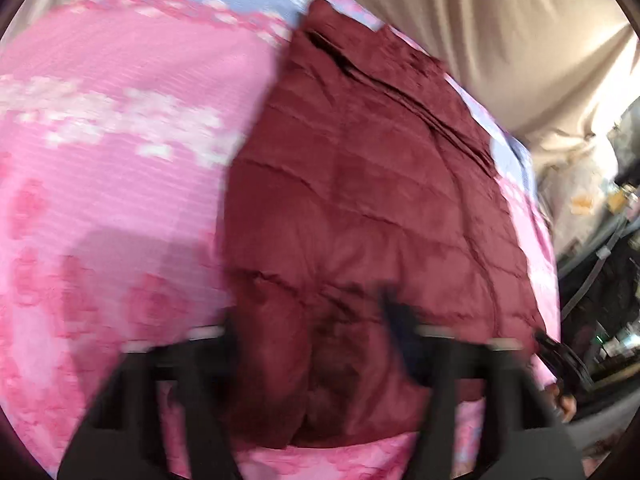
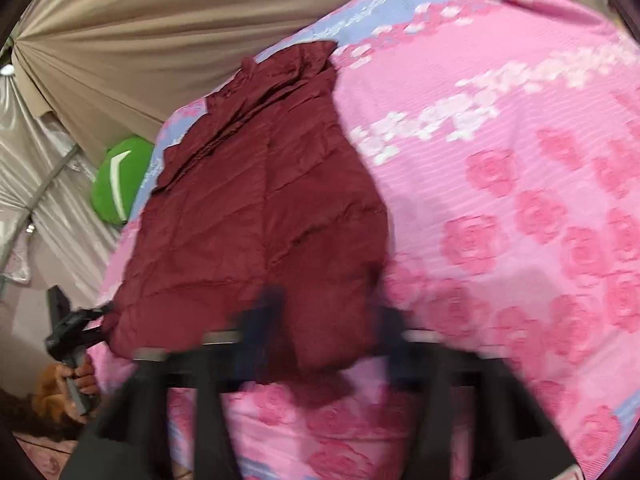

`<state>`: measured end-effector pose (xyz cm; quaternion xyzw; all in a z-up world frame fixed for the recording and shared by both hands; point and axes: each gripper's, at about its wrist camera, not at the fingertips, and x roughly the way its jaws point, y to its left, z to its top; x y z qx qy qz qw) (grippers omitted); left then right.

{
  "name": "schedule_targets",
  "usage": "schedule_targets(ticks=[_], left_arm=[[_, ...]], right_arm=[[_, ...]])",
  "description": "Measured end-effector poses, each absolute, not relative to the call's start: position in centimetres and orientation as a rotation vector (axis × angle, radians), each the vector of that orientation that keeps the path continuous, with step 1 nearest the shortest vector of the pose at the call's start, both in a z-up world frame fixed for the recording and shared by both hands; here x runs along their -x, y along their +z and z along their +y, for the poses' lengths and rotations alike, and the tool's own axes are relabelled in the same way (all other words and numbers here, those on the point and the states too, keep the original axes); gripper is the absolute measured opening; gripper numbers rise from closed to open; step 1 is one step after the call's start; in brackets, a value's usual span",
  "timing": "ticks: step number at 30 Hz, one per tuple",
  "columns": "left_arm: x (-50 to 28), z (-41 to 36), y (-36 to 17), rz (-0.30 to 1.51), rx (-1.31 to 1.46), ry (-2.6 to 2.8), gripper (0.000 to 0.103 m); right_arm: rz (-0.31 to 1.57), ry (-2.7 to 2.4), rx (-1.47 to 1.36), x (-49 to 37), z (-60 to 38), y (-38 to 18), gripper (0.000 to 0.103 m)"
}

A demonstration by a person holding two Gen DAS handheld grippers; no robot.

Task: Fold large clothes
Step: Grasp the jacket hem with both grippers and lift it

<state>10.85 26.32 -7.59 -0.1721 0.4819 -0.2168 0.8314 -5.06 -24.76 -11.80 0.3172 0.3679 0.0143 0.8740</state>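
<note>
A dark red quilted jacket [image 1: 352, 184] lies spread on a bed covered by a pink rose-patterned bedspread [image 1: 112, 128], its near hem at the bedspread's front edge and its collar end toward the far side, close to the beige curtain [image 1: 500, 32]. Both tools sit at that near hem, one at each corner, which judging by the task is the hold needed to lift the bottom edge and carry it over toward the collar. The left gripper [image 1: 320, 344] has its jaws drawn narrow with maroon fabric bunched between them, so it appears to be pinching the hem. The right gripper [image 2: 324, 332] likewise has its jaws close together on the other corner of the hem, though motion blur hides the exact contact. The jacket looks puffy and soft, stitched in horizontal channels, already folded lengthwise into a narrow panel, with a zip line showing near the collar. A green cushion [image 2: 116, 184] sits beyond the bedspread's far edge.
</note>
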Motion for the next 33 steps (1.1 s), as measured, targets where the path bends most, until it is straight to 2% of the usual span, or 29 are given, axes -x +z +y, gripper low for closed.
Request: schedule_targets(ticks=[2,4,12,18,22,25,33], left_arm=[[-10.3,25.9,-6.8,0.997,0.347,-0.474,0.007],[-9.1,26.6,-4.8,0.934,0.366,-0.502,0.004],[-2.1,30.9,6.8,0.539,0.427,-0.584,0.002],[-1.4,30.3,11.7,0.411,0.383,-0.578,0.002],[-7.3,28.2,12.1,0.46,0.324,-0.545,0.002],[-13.5,26.3,11.0,0.528,0.288,-0.492,0.002],[-32.2,19.7,2.2,0.788,0.145,-0.258,0.002]], right_arm=[[0.731,0.041,-0.674,5.4,-24.5,-11.4,0.007],[0.664,0.052,-0.641,6.5,-24.2,-9.8,0.005],[0.212,0.145,-0.471,15.1,-23.3,1.2,0.003],[-0.009,0.147,-0.447,18.2,-23.2,6.5,0.003],[0.022,0.11,-0.453,13.8,-23.7,7.9,0.003],[0.104,0.064,-0.469,7.3,-25.4,8.1,0.003],[0.393,-0.096,-0.57,-12.9,-30.7,3.3,0.003]])
